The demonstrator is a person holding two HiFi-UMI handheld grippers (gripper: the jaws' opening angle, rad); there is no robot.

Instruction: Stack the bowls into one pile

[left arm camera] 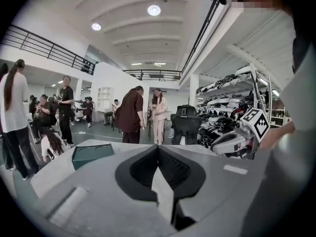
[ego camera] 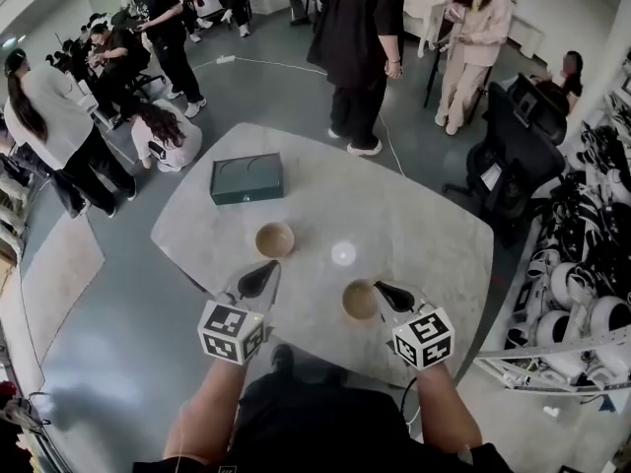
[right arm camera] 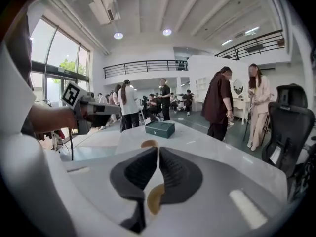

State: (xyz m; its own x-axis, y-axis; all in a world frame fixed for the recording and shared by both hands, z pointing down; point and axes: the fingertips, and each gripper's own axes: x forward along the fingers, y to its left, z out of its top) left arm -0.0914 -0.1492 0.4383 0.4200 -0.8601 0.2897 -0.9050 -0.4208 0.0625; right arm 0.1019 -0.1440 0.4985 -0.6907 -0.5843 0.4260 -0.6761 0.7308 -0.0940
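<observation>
Two tan bowls stand apart on the pale table (ego camera: 434,225). The far bowl (ego camera: 275,238) is near the middle, and in the right gripper view it (right arm camera: 149,143) peeks out just over the jaw tips. The near bowl (ego camera: 360,300) sits by the front edge and lies below the right gripper, showing (right arm camera: 153,199) through the gap under its jaws. My right gripper (ego camera: 386,294) (right arm camera: 158,149) hovers at that bowl's right rim, jaw tips together, nothing between them. My left gripper (ego camera: 262,278) (left arm camera: 158,147) hangs shut and empty, short of the far bowl.
A dark green box (ego camera: 246,178) (right arm camera: 159,128) (left arm camera: 91,154) lies at the table's far left. Several people stand and sit around the room beyond the table. A black office chair (ego camera: 518,156) is at the right, with shelves of white gear (ego camera: 582,274) behind it.
</observation>
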